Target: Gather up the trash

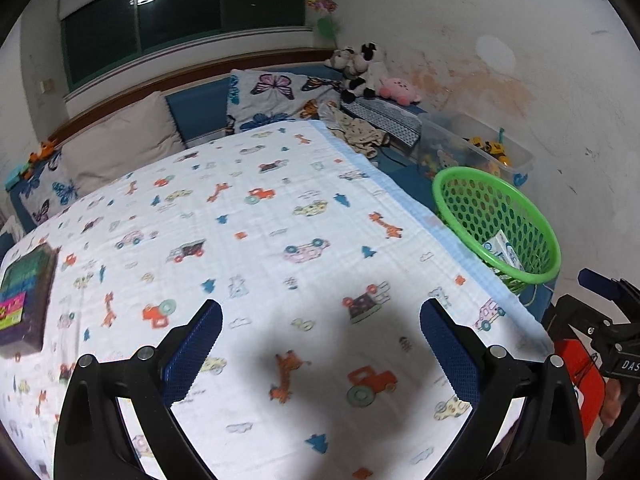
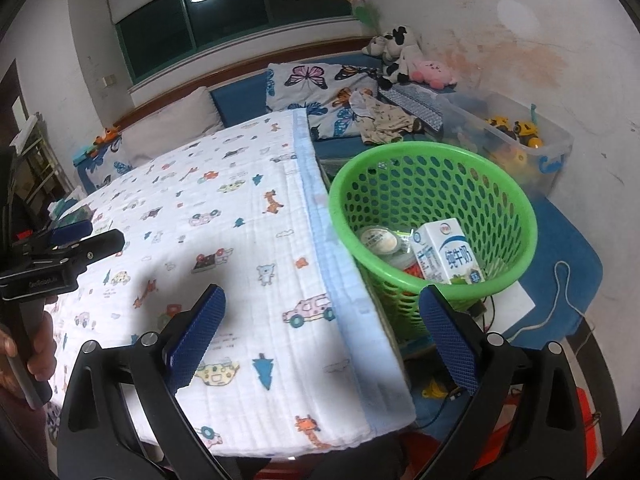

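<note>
1. Green basket [image 2: 432,216] stands off the right edge of the blanket-covered table [image 2: 224,248], below the level of the tabletop; it serves as the trash receptacle
2. Inside it: a milk carton [image 2: 448,256] lying tilted with its long axis running from the basket floor up toward the far-right wall, and a round lidded cup [image 2: 378,240] just left of the carton
3. No loose trash item is identifiable on the blanket; the only other object there is a dark box with coloured labels [image 1: 26,296] at the far-left edge, and whether it counts as trash cannot be told
4. Right gripper [image 2: 320,336]: jaws wide apart, holding nothing, straddling the table's right edge; it is the nearer one to the basket
5. Left gripper [image 1: 320,344]: jaws wide apart, holding nothing, above mid-blanket; the dark box lies to its left, making this arm the nearer for any pickup there
</note>
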Demonstrator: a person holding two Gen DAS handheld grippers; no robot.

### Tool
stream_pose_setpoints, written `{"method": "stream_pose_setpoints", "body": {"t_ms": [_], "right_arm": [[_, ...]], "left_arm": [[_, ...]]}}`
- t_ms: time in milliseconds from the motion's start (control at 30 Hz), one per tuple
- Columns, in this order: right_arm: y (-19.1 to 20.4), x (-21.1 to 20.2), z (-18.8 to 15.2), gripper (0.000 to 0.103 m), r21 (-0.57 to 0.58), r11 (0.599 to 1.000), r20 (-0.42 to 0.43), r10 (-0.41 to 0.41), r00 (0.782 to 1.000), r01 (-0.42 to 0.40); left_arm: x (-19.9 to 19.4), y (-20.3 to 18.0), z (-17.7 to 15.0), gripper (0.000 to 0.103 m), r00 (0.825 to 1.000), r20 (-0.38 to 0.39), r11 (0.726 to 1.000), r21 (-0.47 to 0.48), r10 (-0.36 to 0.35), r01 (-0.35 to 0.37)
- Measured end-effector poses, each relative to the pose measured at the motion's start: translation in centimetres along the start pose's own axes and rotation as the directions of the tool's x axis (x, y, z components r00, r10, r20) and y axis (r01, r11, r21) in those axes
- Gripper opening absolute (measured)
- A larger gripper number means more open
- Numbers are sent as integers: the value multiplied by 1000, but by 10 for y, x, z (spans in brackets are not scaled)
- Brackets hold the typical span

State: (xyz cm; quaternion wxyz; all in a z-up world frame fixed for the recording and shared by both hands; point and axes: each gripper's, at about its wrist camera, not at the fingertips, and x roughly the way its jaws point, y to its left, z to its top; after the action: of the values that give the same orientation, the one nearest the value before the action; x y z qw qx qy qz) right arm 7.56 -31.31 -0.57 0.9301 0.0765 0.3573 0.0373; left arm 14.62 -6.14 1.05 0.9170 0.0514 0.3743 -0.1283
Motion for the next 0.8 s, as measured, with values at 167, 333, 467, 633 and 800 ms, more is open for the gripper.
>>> {"method": "stream_pose_setpoints", "body": {"t_ms": [167,333,467,633,800], "right_arm": [[9,-1,0,98,-8,1000,4,12,1000,-12],[19,-2,-3,98,-37,999,5,9,1000,-9],[21,-3,-5,98,-41,999,10,18,1000,-18],[24,-5,-6,98,-40,999,16,30,999,-30],[31,-7,-7,98,-58,998,22,36,999,-35]], "left_arm": [[-8,12,-9,96,1000,9,999,-33,25,-24],[-14,21,-16,96,999,14,997,-67,39,-38],[-19,24,-20,96,998,25,996,-79,53,-50],[-26,26,-26,96,997,36,994,-94,66,-63],[-31,30,-31,96,996,45,991,-110,74,-69]]}}
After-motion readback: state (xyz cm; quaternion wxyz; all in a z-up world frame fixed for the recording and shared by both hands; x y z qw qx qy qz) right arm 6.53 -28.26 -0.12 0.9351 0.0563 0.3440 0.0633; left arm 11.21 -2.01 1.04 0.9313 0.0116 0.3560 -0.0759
